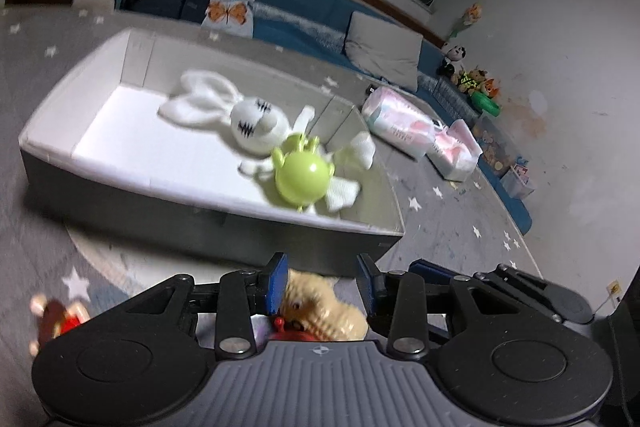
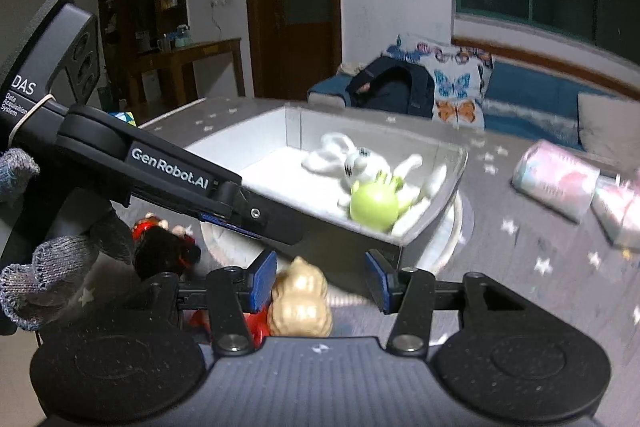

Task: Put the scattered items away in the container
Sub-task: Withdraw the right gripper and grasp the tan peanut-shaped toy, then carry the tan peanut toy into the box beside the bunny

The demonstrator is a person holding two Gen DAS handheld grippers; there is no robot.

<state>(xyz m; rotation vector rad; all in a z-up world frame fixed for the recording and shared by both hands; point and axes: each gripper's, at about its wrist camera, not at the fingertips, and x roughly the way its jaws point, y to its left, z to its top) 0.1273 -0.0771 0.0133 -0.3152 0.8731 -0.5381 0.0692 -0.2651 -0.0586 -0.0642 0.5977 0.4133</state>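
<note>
Both grippers open, nothing pinched. Left gripper (image 1: pixel 322 277): blue ribbed pads apart, knobbly tan plush toy (image 1: pixel 324 311) sits between them on the grey star-print rug (image 1: pixel 440 223), touching the left pad only. Right gripper (image 2: pixel 320 281): the same tan plush toy (image 2: pixel 300 301) against its left pad, right pad clear. Brown-and-red plush (image 2: pixel 166 247) lies just left. Ahead, rectangular white-lined container (image 1: pixel 52 171), rigid walls; white bunny plush (image 1: pixel 248 123) and glossy green round toy (image 1: pixel 300 175) sit at its near right corner. Left half free.
</note>
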